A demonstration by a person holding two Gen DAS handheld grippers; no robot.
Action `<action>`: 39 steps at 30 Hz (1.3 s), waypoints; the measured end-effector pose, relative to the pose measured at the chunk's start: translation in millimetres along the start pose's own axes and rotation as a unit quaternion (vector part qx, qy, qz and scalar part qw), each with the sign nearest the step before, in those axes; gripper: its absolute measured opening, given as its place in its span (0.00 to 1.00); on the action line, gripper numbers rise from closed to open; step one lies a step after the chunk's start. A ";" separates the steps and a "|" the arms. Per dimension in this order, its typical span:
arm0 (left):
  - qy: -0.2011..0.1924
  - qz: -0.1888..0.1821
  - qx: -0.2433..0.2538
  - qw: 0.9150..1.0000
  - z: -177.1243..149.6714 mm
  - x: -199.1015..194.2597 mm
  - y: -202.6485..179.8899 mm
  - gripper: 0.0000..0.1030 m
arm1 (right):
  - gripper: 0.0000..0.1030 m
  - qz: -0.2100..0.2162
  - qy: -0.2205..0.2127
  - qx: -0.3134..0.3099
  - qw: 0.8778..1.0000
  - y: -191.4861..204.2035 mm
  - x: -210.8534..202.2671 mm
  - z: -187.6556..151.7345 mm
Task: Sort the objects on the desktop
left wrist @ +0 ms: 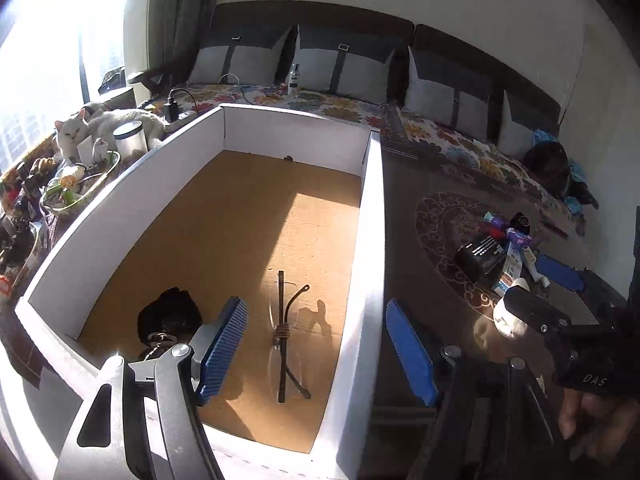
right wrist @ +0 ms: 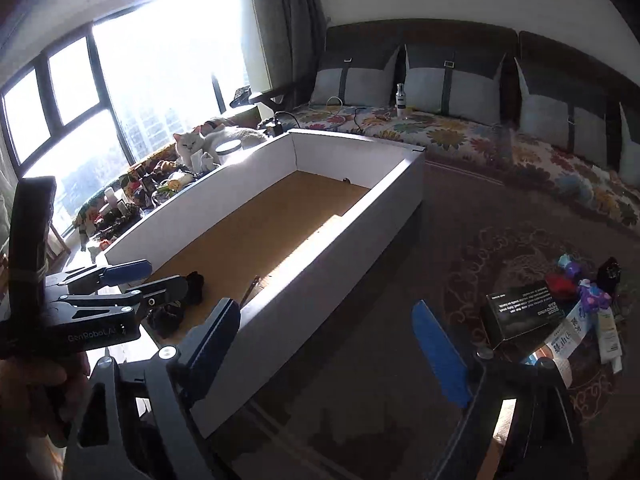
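A white-walled cardboard box [left wrist: 372, 216] [right wrist: 320, 256] stands on the dark patterned table. Inside lie rimless glasses [left wrist: 285, 332] tied with brown cord and a black bundle [left wrist: 170, 316] [right wrist: 194, 280]. My left gripper [left wrist: 320, 354] is open and empty, above the box's near right wall; it also shows in the right wrist view [right wrist: 156, 276]. My right gripper [right wrist: 336, 344] is open and empty, over the table right of the box; it also shows in the left wrist view [left wrist: 540, 284]. A pile to the right holds a black box [left wrist: 480, 258] [right wrist: 520, 312], tubes [right wrist: 608, 332] and small toys [right wrist: 592, 292].
A white cat [left wrist: 104, 124] [right wrist: 208, 140] lies beyond the box's left side among cluttered items and a glass bowl [left wrist: 72, 192]. A sofa with grey cushions [left wrist: 360, 68] and a floral cover runs along the back, with a spray bottle [left wrist: 294, 80] and charger cable.
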State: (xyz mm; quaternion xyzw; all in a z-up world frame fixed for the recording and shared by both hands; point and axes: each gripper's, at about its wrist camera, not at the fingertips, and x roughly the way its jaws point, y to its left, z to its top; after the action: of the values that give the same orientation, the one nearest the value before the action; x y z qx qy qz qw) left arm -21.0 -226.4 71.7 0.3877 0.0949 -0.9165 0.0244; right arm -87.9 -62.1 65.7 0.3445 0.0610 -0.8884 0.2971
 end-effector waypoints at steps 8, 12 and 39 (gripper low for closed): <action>0.061 -0.070 0.101 0.991 -61.3 61.8 -137.3 0.99 | 0.90 -0.180 0.079 0.014 0.980 -156.1 -45.1 -133.6; 0.092 -0.049 0.136 0.985 -85.4 115.0 -167.6 0.99 | 0.90 -0.205 0.106 0.083 0.970 -221.9 -66.7 -178.9; 0.082 -0.048 0.173 0.980 -26.8 214.3 -242.5 1.00 | 1.00 -0.200 0.106 0.140 0.964 -295.0 -53.8 -177.3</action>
State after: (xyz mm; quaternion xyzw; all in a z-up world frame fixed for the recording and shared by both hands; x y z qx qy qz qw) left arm -180.3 22.8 -62.3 0.4553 -0.0452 -0.8841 -0.0952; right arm -122.4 260.3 -61.7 0.4559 0.0355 -0.8877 0.0537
